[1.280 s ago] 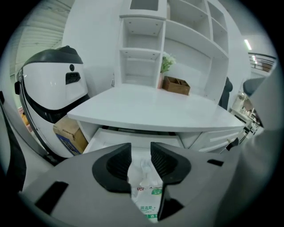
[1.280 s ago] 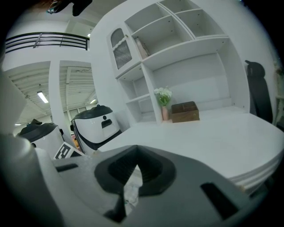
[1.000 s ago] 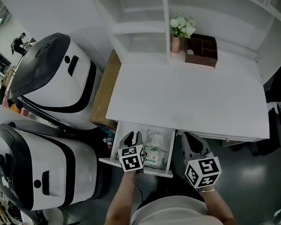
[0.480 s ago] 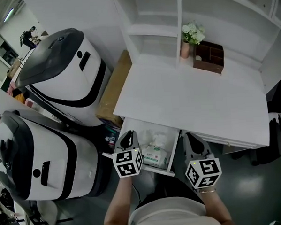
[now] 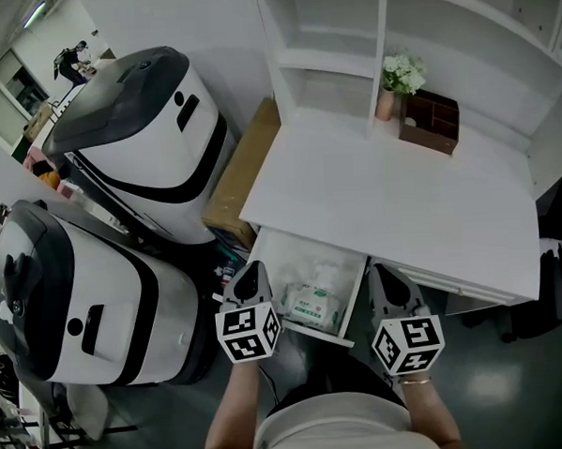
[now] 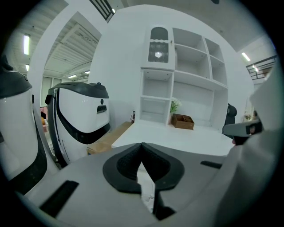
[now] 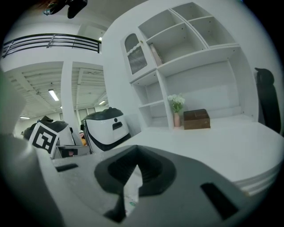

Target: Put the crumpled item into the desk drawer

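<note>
Noted nearest the body: desk drawer (image 5: 317,332) standing open under the front edge of the white desk (image 5: 393,204). Inside, toward the back: crumpled item (image 5: 332,274), white, lying loose on the drawer floor. Just in front of it, a flat wipes pack (image 5: 312,309) with green print. Farther back on the desktop: brown wooden organiser (image 5: 430,122), open compartments, contents not readable. Beside it a small vase (image 5: 385,103) of pale flowers, then white shelving (image 5: 332,38) against the wall. Left of the desk: cardboard box (image 5: 245,174) and two large white machines (image 5: 134,114). Left gripper (image 5: 253,270) held level at the drawer's left front corner, pointing toward the desk, clenched tip to tip on nothing. Right gripper (image 5: 382,275) level just right of the drawer, below the desk edge, likewise closed tip to tip and empty. Both forearms (image 5: 236,400) drawn in close to the torso, grippers well apart, drawer between.
</note>
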